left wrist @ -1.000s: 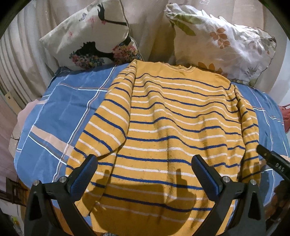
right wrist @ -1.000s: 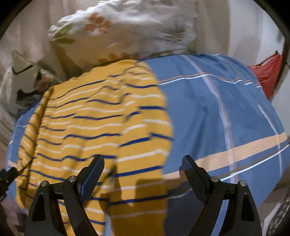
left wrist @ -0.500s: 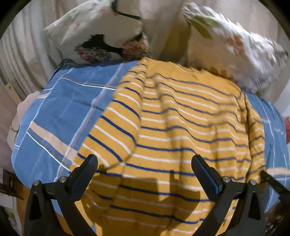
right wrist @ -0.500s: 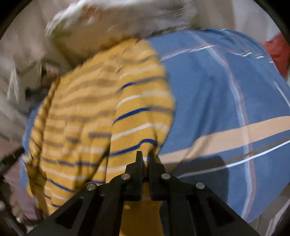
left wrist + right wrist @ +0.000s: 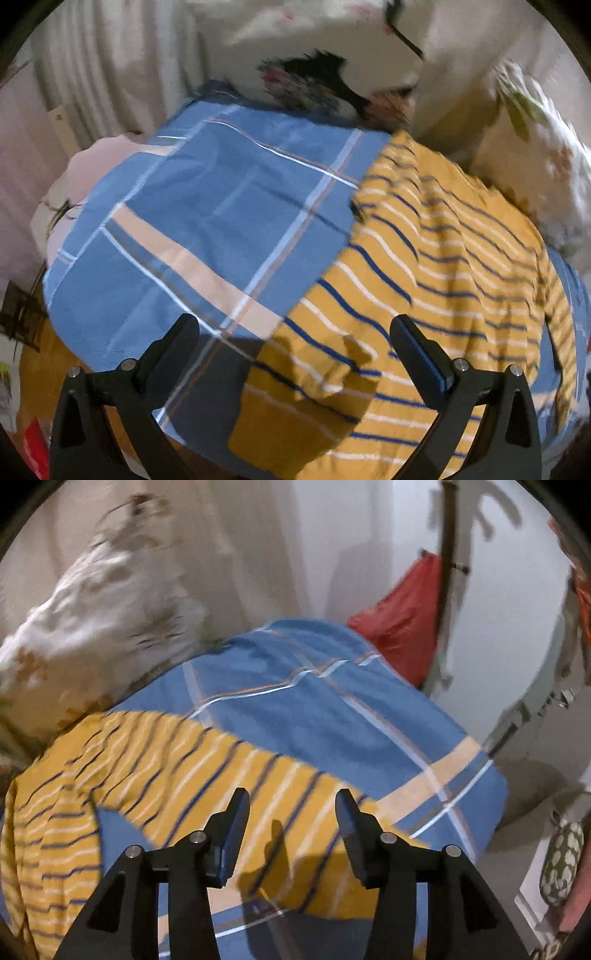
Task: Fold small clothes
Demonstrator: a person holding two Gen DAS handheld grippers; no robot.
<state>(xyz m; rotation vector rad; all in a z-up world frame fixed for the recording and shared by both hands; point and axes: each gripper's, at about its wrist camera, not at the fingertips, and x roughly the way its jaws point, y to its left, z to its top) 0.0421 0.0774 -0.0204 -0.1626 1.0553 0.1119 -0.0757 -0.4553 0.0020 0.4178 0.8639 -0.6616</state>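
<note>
A yellow sweater (image 5: 424, 295) with blue and white stripes lies flat on a blue plaid bedsheet (image 5: 207, 206). My left gripper (image 5: 295, 332) hovers open over the sweater's lower left edge, one finger above the sheet and the other above the knit. In the right wrist view, one sleeve (image 5: 258, 771) of the sweater stretches out sideways across the sheet (image 5: 332, 709). My right gripper (image 5: 291, 805) hangs just above that sleeve near its cuff. Its jaws are opening, and the pads do not press on the cloth.
Two floral pillows (image 5: 332, 55) (image 5: 535, 155) lean on the curtain at the bed's head; one shows as a pillow (image 5: 96, 620) in the right wrist view. A red bag (image 5: 402, 620) and a dark pole (image 5: 447, 554) stand past the bed's right edge.
The right gripper shut on the sleeve, drew it out sideways across the sheet, then let go. The left gripper, still open, shifted toward the sweater's left edge, so more bare sheet shows.
</note>
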